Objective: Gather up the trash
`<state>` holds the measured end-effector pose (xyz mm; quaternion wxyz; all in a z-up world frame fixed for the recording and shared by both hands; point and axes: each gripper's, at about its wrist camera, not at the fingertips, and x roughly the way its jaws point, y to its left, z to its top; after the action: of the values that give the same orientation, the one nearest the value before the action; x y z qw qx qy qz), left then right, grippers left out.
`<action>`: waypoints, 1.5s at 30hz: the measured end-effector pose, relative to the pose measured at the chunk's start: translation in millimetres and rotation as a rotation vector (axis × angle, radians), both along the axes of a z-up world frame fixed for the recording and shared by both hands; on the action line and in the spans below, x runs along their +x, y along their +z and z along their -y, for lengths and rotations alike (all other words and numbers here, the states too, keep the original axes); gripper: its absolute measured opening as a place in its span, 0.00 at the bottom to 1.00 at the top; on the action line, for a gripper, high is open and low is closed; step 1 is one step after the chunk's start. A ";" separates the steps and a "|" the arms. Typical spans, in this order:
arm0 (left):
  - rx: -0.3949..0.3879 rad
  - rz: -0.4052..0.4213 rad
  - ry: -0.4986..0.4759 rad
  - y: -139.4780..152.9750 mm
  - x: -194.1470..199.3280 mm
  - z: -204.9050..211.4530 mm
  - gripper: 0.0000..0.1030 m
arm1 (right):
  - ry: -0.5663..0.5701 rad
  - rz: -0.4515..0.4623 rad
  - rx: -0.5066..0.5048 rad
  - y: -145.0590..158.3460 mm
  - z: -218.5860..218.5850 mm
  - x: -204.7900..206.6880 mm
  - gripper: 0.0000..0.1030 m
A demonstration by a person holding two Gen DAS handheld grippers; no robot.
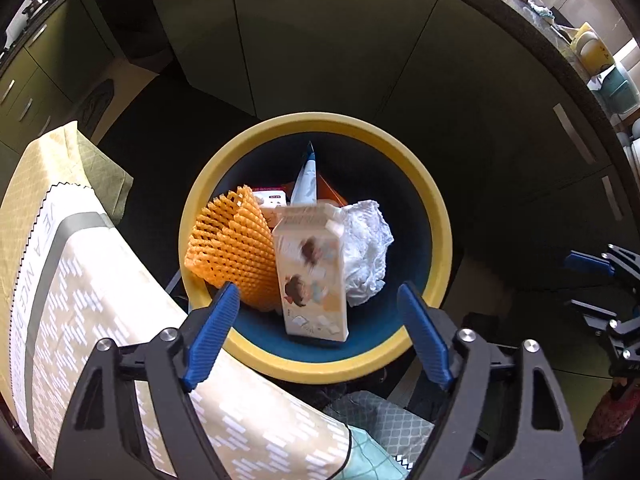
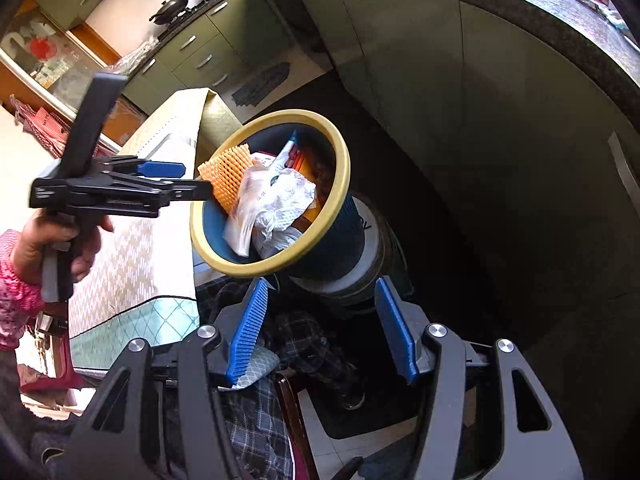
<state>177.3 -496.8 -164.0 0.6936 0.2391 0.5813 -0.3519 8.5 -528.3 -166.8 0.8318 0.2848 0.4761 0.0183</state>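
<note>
A blue trash bin with a yellow rim (image 1: pixel 320 368) stands on the dark floor, seen straight from above in the left wrist view. In it lie an orange foam net (image 1: pixel 232 248), crumpled white paper (image 1: pixel 368 248), a white and blue wrapper (image 1: pixel 306 180) and a pale printed carton (image 1: pixel 312 272). The carton is motion-blurred and touches neither pad. My left gripper (image 1: pixel 316 292) hangs open over the bin. My right gripper (image 2: pixel 322 284) is open and empty, beside and below the bin's rim (image 2: pixel 280 268). The right wrist view shows the left gripper (image 2: pixel 192 180) at the rim, beside the net (image 2: pixel 224 180).
A table under a beige patterned cloth (image 1: pixel 80 280) touches the bin's left side. Green cabinets (image 1: pixel 320 40) and a dark curved counter edge (image 1: pixel 560 60) stand behind. A hand in a pink sleeve (image 2: pixel 24 248) holds the left gripper. Plaid fabric (image 2: pixel 280 340) lies below the right gripper.
</note>
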 end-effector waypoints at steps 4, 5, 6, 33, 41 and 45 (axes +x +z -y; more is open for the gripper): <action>-0.053 0.032 -0.002 14.8 -4.8 -2.8 0.75 | -0.001 0.041 -0.010 9.9 -6.4 -11.9 0.55; -0.085 0.040 -0.004 25.0 -7.2 -9.4 0.75 | -0.003 0.054 -0.016 13.0 -9.1 -16.1 0.55; -0.122 0.058 0.002 37.0 -11.2 -19.8 0.75 | -0.005 0.066 -0.023 15.6 -12.3 -20.8 0.55; -0.424 0.723 0.633 118.1 -212.1 -426.5 0.94 | 0.010 0.447 -0.294 99.5 -188.0 -128.6 0.96; -0.390 0.795 0.686 130.8 -253.8 -446.2 0.94 | -0.043 0.473 -0.396 117.4 -213.7 -161.7 0.96; -0.401 0.817 0.710 135.7 -265.3 -452.8 0.94 | -0.052 0.482 -0.430 120.7 -219.3 -165.3 0.96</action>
<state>-88.0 -44.0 -28.4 0.9692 0.0095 0.2328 -0.0802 -156.8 -309.0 -46.0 0.9619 0.1022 0.2509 -0.0370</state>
